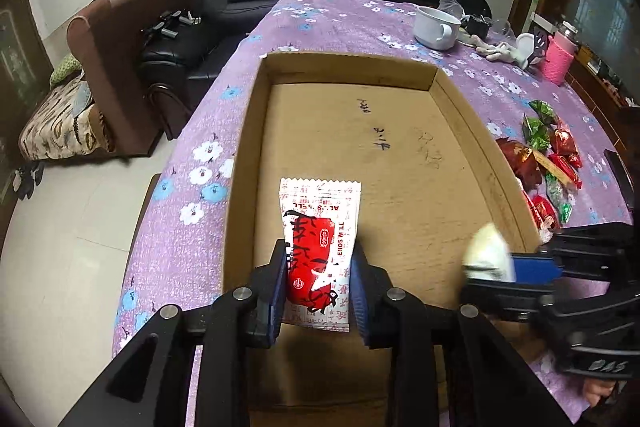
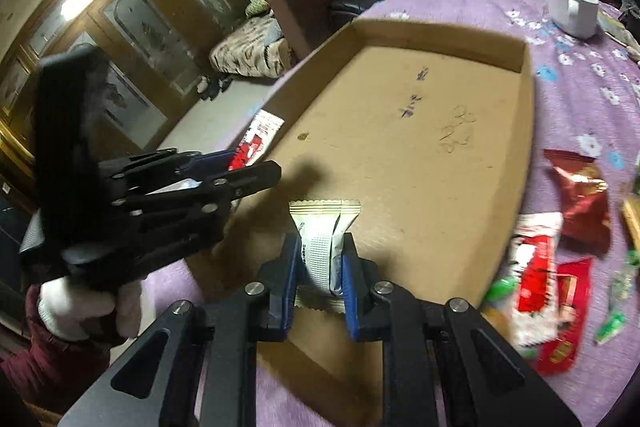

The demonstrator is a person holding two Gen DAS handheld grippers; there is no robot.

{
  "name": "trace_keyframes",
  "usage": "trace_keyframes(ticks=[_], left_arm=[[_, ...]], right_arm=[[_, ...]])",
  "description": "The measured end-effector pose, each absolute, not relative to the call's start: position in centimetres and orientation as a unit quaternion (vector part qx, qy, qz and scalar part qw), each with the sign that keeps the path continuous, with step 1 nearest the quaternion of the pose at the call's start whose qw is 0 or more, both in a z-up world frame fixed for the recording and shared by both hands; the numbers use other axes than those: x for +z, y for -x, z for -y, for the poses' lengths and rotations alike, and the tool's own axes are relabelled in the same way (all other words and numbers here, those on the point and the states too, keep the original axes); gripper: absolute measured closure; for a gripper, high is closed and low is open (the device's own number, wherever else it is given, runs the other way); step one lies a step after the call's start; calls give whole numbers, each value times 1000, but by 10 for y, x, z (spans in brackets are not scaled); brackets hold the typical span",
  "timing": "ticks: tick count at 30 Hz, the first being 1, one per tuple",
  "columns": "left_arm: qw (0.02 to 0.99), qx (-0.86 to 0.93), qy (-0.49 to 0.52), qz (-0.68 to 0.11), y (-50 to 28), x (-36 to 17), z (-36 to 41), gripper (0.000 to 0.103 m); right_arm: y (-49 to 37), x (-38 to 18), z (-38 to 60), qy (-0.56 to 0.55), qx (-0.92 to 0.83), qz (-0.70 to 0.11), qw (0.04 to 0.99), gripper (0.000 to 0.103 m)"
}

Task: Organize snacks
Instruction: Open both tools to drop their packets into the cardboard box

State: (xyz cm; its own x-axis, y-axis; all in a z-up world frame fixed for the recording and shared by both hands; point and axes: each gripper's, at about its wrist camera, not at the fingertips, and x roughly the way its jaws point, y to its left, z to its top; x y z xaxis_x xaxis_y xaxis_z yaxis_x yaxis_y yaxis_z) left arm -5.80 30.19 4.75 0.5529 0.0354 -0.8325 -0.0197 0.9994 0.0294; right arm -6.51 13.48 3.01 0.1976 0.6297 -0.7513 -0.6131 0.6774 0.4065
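Note:
My left gripper (image 1: pixel 320 259) is shut on a red and white snack packet (image 1: pixel 320 227), which hangs over the near left part of an empty cardboard box (image 1: pixel 360 131). My right gripper (image 2: pixel 322 255) is shut on a cream and white snack packet (image 2: pixel 324 239) above the near end of the same box (image 2: pixel 400 107). In the left wrist view the right gripper (image 1: pixel 504 273) comes in from the right with its pale packet (image 1: pixel 486 251). In the right wrist view the left gripper (image 2: pixel 248 167) shows at the left with the red packet (image 2: pixel 260 135).
The box lies on a table with a purple flowered cloth (image 1: pixel 192 187). Several loose red and green snack packets (image 1: pixel 540 155) lie right of the box. A white mug (image 1: pixel 436 27) and a pink cup (image 1: pixel 558 61) stand at the far right. Sofas and floor lie beyond the left edge.

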Motion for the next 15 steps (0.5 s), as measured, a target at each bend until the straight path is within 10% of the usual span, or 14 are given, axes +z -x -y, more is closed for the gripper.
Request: trace_keyframes(ticks=[6,15], left_arm=[[888,23,-15,-459,66,56,-304,48],[917,25,5,-398,107,101,-288,39]], right_arm=[[74,45,-139,14,399,-457,795,62],[51,90,8,-35,270,-403,874,54]])
